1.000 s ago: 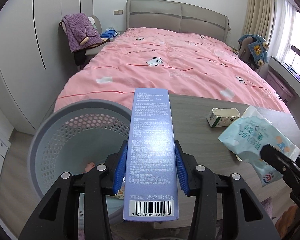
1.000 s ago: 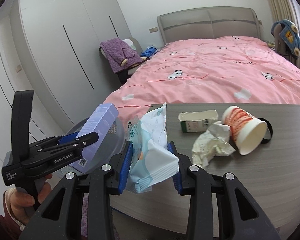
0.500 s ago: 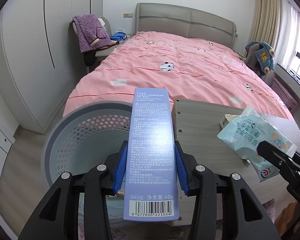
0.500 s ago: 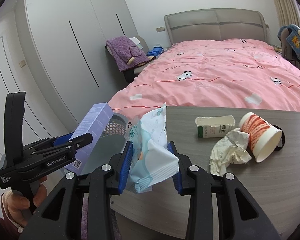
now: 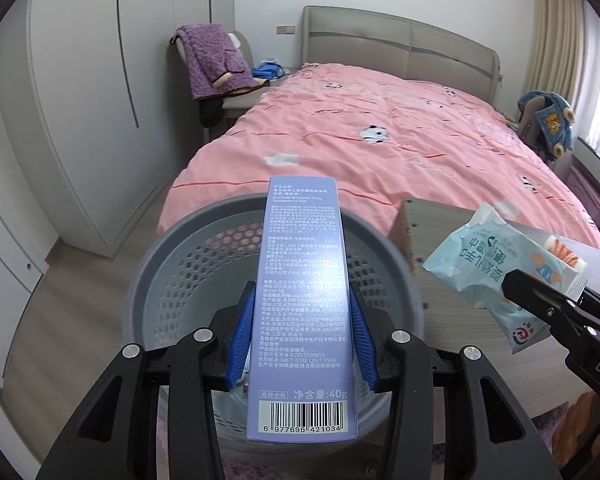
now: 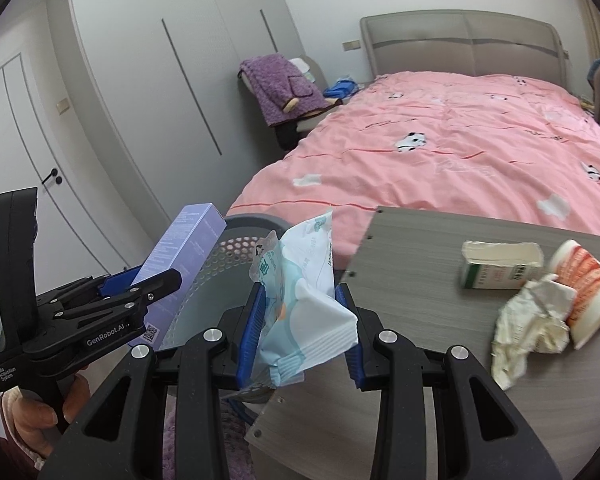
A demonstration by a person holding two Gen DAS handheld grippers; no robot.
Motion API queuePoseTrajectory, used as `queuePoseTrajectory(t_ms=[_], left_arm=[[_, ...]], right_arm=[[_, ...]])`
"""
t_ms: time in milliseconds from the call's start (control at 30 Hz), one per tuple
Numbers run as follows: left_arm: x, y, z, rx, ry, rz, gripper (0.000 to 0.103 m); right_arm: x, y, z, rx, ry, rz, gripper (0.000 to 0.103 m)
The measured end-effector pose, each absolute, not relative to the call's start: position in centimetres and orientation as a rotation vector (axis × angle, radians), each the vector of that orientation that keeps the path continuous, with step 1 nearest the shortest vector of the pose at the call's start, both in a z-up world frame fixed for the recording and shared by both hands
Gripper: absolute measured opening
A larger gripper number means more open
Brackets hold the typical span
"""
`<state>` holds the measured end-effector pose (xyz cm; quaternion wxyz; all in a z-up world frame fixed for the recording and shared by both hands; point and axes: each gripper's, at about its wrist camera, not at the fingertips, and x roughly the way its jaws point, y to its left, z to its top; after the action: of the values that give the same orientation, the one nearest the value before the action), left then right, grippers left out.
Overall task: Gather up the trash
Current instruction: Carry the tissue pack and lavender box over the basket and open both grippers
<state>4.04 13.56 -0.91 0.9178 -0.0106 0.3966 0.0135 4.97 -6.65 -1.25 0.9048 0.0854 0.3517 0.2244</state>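
Note:
My left gripper point(image 5: 302, 334) is shut on a long lilac toothpaste box point(image 5: 303, 304), which hangs over the mouth of a grey perforated waste basket point(image 5: 172, 272). In the right wrist view the same box point(image 6: 180, 256) and left gripper point(image 6: 156, 280) sit at the left, above the basket point(image 6: 228, 252). My right gripper point(image 6: 298, 320) is shut on a pale blue wet-wipe packet point(image 6: 304, 284), at the table's left corner beside the basket. That packet point(image 5: 496, 276) also shows at the right of the left wrist view.
On the grey wooden table point(image 6: 420, 280) lie a torn green-white carton point(image 6: 500, 268), crumpled paper point(image 6: 532, 328) and a tipped red-white paper cup point(image 6: 588, 288). A pink bed point(image 5: 400, 140) stands behind, white wardrobes point(image 5: 80, 100) at the left. A hand point(image 6: 32, 412) holds the left gripper.
Both grippers moved left with their loads: the box now hangs squarely over the basket, and the wipe packet has come to the table's left corner. Grips unchanged.

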Motion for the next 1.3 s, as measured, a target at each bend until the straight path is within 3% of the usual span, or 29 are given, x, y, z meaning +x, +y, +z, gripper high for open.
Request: queuePoseTrajectory(t_ms=[1300], left_arm=[[7.1, 17.7, -5.6, -0.070, 0.908, 0.117, 0.043]], right_arm=[[9.6, 1.2, -4.2, 0.074, 0.821, 0.572, 0.038]])
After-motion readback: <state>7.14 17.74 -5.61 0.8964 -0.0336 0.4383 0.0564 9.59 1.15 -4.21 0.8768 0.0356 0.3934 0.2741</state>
